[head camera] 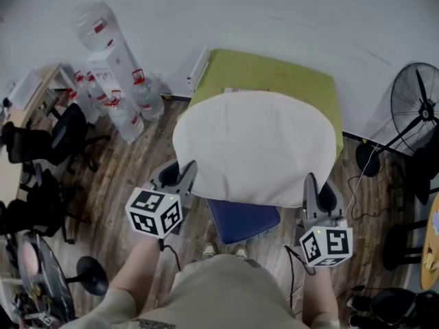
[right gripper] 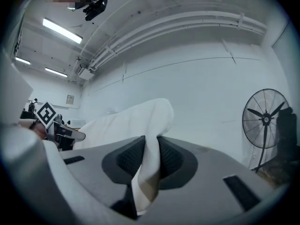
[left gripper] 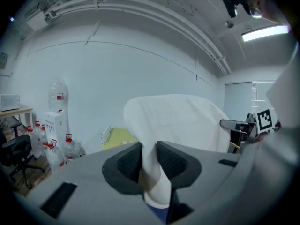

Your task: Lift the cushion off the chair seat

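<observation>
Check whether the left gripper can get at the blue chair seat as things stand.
Probably not: the left gripper is shut on the white cushion, which it holds up over most of the blue seat.

White cushion point(head camera: 257, 146), blue seat point(head camera: 243, 219) (yellow-green panel point(head camera: 274, 70))

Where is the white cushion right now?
The cushion is mid-frame in the head view, gripped at its near corners by the left tongs and right tongs, over the blue chair seat, with a yellow-green panel behind.
</observation>
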